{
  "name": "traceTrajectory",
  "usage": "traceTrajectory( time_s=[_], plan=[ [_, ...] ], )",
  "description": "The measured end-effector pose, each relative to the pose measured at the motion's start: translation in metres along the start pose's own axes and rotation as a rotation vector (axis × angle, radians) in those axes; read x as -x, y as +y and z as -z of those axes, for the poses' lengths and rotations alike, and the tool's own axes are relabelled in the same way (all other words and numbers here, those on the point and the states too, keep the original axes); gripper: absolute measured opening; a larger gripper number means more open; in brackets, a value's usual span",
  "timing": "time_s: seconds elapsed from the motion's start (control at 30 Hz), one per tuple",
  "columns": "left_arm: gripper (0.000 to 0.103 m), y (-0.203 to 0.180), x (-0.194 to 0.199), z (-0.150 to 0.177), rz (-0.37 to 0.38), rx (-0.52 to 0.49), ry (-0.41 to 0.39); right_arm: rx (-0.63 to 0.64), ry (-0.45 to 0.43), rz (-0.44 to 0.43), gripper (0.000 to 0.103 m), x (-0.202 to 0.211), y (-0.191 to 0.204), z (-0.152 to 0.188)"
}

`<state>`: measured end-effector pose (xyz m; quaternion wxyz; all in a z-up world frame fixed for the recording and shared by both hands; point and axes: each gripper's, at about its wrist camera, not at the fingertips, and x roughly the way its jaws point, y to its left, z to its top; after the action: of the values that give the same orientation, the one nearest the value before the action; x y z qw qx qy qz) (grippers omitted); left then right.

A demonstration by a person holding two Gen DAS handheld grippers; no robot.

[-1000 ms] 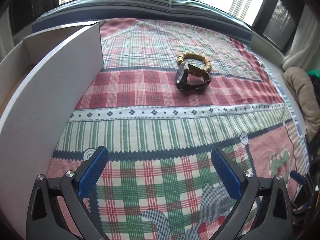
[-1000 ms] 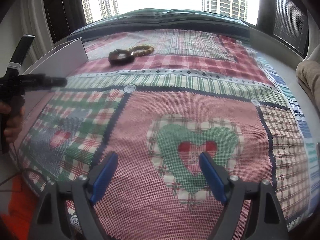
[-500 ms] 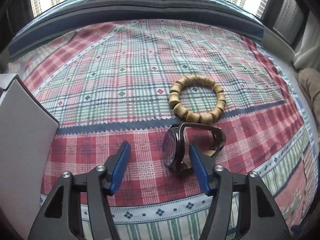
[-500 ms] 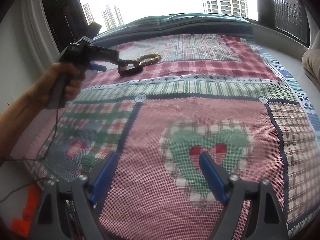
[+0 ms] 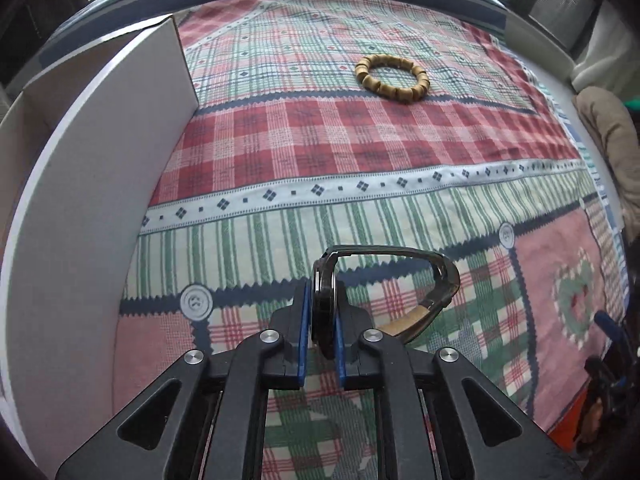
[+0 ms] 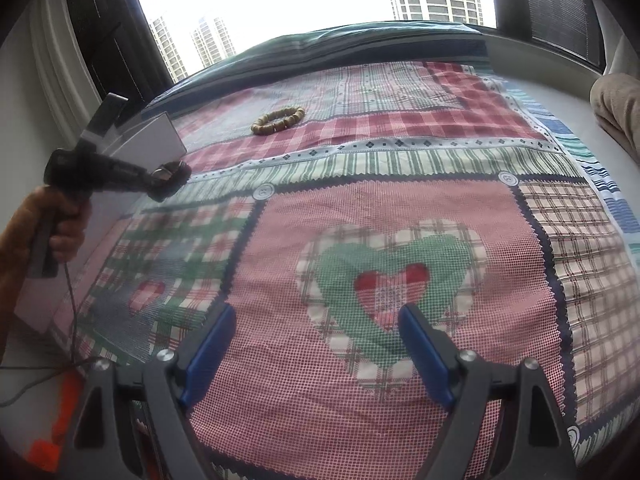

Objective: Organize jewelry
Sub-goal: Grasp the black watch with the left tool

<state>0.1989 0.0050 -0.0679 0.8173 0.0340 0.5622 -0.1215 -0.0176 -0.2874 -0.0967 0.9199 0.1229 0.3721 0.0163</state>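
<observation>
Blue left jaws closing on watch (image 5: 325, 304).

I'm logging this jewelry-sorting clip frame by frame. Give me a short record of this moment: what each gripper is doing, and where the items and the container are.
left gripper: jaws closing on the watch, pads against its case, strap looping out to the right
right gripper: open, nothing between the jaws, over the bedspread
bead bracelet: flat on the bedspread, apart from the watch
white box: open, along the bed's left edge
</observation>
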Motion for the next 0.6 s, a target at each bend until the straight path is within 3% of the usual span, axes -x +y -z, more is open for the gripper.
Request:
traceTrajectory(
  time_s=[0.13,0.2,0.23,0.27,0.33,0.47,0.6],
  plan=[
    [0.014,-0.002,0.002,0.022,-0.055,-0.03,-0.041,0.007,-0.009,-0.004,0.085,0.0,0.004,-0.006],
    [0.038,-0.004,-0.007,0.024,-0.076,-0.028,-0.06,0.013,-0.002,-0.006,0.085,-0.003,0.008,-0.007],
    [0.059,-0.002,-0.011,0.024,-0.09,-0.022,-0.07,0.011,0.004,-0.012,0.085,-0.005,0.011,-0.008],
    [0.068,-0.004,-0.012,0.025,-0.108,-0.018,-0.09,0.004,0.011,-0.023,0.085,-0.006,0.013,-0.009],
    [0.071,-0.006,-0.011,0.028,-0.122,-0.021,-0.124,-0.017,0.024,-0.05,0.085,-0.006,0.016,-0.009],
    [0.091,-0.005,0.004,0.042,-0.079,0.005,-0.185,-0.011,0.027,-0.039,0.085,0.0,0.02,-0.011],
    [0.092,-0.003,0.016,0.054,-0.066,0.023,-0.222,0.044,0.058,-0.016,0.085,-0.006,0.023,-0.025]
  ],
)
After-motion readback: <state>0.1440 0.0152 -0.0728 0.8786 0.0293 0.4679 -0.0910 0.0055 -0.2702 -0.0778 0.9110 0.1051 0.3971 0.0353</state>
